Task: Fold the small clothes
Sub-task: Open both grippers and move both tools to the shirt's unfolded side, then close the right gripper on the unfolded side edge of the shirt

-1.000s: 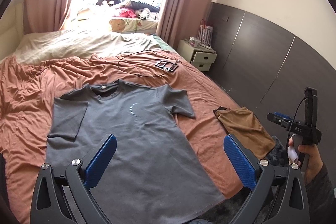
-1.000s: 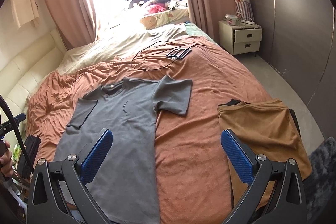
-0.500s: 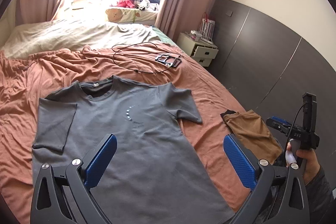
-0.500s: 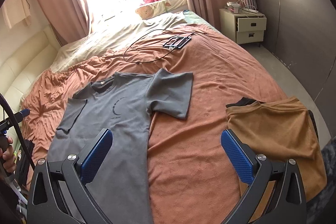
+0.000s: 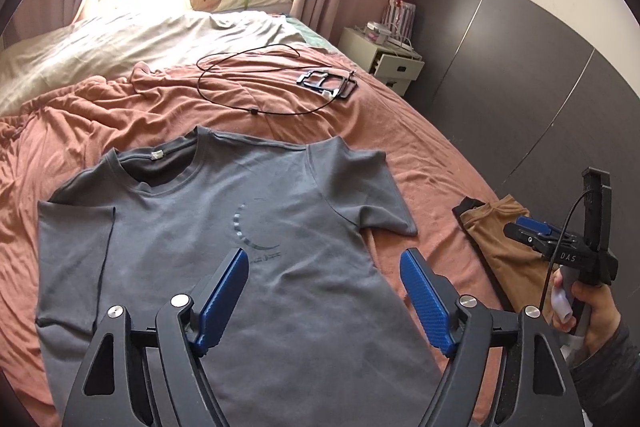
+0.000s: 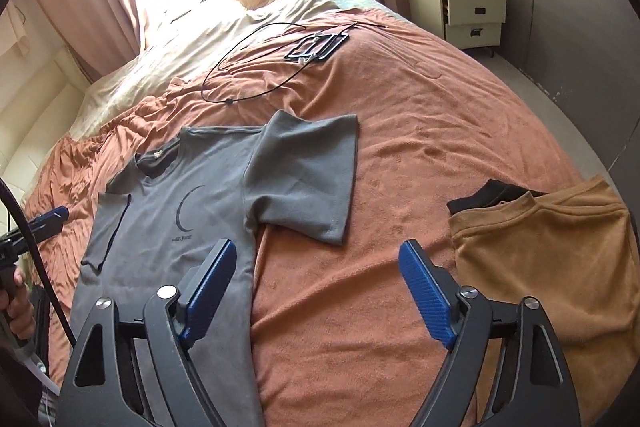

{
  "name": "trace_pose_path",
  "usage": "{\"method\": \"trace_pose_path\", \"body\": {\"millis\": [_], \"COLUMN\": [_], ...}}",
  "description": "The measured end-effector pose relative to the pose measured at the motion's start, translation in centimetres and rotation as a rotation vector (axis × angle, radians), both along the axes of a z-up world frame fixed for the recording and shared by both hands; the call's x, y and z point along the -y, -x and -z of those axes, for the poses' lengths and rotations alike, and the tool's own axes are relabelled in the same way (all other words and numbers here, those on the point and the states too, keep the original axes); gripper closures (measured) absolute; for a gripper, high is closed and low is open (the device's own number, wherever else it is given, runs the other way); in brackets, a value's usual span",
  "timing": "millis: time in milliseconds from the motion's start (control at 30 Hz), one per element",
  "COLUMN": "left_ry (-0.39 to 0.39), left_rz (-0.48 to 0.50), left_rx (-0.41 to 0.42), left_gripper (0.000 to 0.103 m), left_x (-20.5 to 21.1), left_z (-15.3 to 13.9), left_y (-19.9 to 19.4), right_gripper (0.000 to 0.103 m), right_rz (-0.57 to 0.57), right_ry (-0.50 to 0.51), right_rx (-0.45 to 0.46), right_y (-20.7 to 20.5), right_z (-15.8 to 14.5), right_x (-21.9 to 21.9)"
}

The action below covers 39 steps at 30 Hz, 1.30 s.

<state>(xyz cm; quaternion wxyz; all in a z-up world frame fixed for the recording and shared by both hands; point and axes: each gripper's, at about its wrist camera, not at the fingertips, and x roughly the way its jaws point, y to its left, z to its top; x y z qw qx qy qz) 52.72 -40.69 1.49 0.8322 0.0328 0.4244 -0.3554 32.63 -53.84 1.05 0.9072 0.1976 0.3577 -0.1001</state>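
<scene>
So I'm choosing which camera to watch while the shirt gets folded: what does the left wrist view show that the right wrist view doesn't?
Only the left wrist view shows the whole spread of the grey T-shirt under the left gripper, whose jaws are closing on nothing, and the right hand.

Only the right wrist view shows the folded brown garment nearly whole, and the white headboard.

Both show the orange bedspread, black cable and nightstand.

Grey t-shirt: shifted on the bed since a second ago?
No. The grey t-shirt lies in the same place relative to the black cable and brown garment; only the cameras came closer.
</scene>
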Motion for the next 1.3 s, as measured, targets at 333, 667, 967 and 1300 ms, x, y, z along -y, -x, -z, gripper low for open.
{"method": "trace_pose_path", "body": {"millis": [333, 667, 967, 1300], "left_ry": [-0.081, -0.130, -0.129, -0.102], "left_rz": [0.052, 0.094, 0.108, 0.125], "left_rx": [-0.025, -0.048, -0.090, -0.143], "left_gripper": [0.044, 0.065, 0.080, 0.086], "left_x": [5.0, 8.4, 10.6, 11.9], "left_z": [4.7, 9.2, 13.5, 16.3], "left_y": [-4.7, -8.1, -10.2, -11.3], "right_gripper": [0.041, 0.063, 0.066, 0.101], "right_rz": [0.008, 0.029, 0.043, 0.019], "right_ry": [-0.128, -0.209, -0.231, -0.172], "right_rx": [-0.030, -0.051, -0.072, -0.043], "right_y": [-7.4, -13.5, -15.9, -16.8], "right_z": [5.5, 9.8, 12.4, 10.0], "right_x": [4.3, 6.9, 7.3, 6.7]}}
